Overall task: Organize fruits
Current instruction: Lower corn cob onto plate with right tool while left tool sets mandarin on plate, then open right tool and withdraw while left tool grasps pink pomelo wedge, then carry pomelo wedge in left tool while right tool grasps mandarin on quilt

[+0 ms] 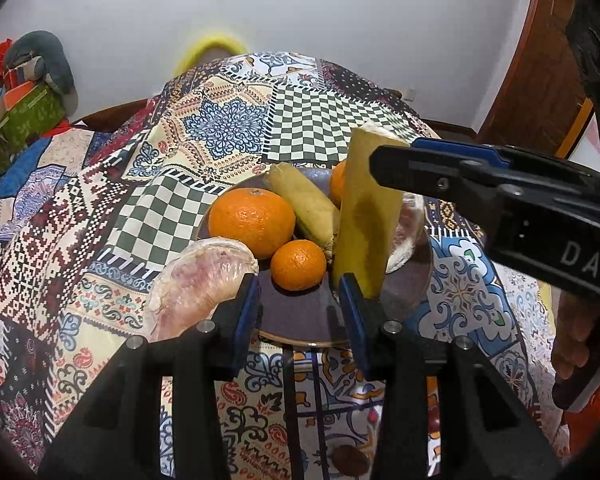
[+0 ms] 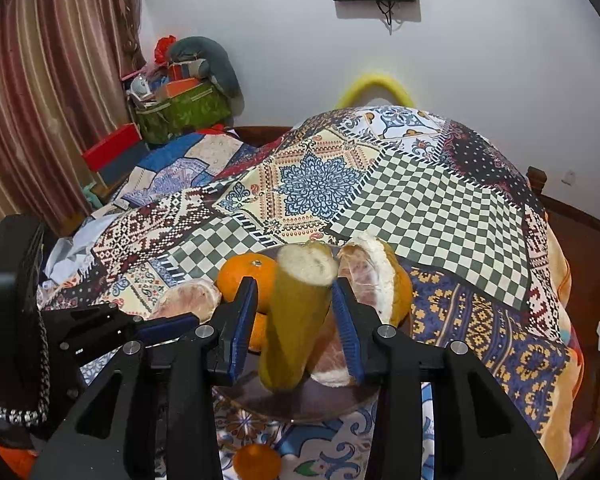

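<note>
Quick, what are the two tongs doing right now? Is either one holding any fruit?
Left tongs: open, holding nothing, over the plate.
Right tongs: shut on the banana piece, held upright.

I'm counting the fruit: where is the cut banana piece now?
The cut banana piece is upright between the right gripper's fingers, over the plate, with the large orange behind it.

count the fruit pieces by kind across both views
oranges: 4
banana pieces: 2
pomelo segments: 2
total: 8
</note>
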Action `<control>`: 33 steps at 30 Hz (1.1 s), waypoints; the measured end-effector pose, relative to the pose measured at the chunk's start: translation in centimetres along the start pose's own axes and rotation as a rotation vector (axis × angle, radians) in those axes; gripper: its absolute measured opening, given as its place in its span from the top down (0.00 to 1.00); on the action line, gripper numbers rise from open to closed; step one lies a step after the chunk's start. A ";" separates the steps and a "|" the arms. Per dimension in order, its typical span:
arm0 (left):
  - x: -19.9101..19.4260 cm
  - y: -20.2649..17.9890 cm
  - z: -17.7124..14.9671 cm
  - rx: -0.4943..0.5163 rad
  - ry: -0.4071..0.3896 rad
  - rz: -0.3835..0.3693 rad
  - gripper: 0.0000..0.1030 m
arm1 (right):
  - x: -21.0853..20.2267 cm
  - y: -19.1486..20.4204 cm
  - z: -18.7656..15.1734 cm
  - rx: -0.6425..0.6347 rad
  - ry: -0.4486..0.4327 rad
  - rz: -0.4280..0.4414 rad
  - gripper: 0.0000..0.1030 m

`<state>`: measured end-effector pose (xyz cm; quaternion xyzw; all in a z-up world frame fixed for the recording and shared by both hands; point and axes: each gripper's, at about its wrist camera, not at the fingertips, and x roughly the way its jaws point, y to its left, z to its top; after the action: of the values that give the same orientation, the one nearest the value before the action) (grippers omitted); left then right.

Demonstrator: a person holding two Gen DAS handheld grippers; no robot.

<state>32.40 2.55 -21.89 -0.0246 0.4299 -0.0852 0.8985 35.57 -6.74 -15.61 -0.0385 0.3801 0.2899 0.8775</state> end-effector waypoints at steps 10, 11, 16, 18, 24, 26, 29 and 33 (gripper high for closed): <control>-4.4 0.6 -0.4 -0.001 -0.055 0.039 0.58 | -2.5 0.2 -1.1 0.011 -0.013 -0.026 0.62; -4.8 0.9 -0.5 -0.003 -0.058 0.050 0.56 | -2.8 0.2 -1.4 0.011 -0.012 -0.028 0.62; -5.7 2.5 -1.3 -0.008 -0.052 0.092 0.48 | -3.9 0.1 -2.7 0.018 -0.014 -0.045 0.57; -5.5 3.2 -1.7 -0.001 -0.034 0.112 0.45 | -4.2 -0.1 -3.4 0.025 -0.008 -0.054 0.56; -2.9 4.7 -2.5 0.010 0.058 0.150 0.33 | -4.1 -0.9 -5.3 0.051 0.019 -0.065 0.56; -1.8 5.0 -2.7 0.022 0.089 0.159 0.33 | -4.0 -1.2 -5.9 0.063 0.029 -0.064 0.56; -0.2 5.4 -2.8 0.041 0.129 0.178 0.33 | -3.5 -1.6 -6.7 0.083 0.043 -0.061 0.56; 1.3 6.0 -2.5 0.039 0.145 0.187 0.33 | -2.4 -2.2 -7.4 0.093 0.075 -0.067 0.56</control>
<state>32.05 8.30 -25.23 0.0393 0.4924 -0.0111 0.8694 30.68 -11.79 -19.55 -0.0210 0.4241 0.2409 0.8727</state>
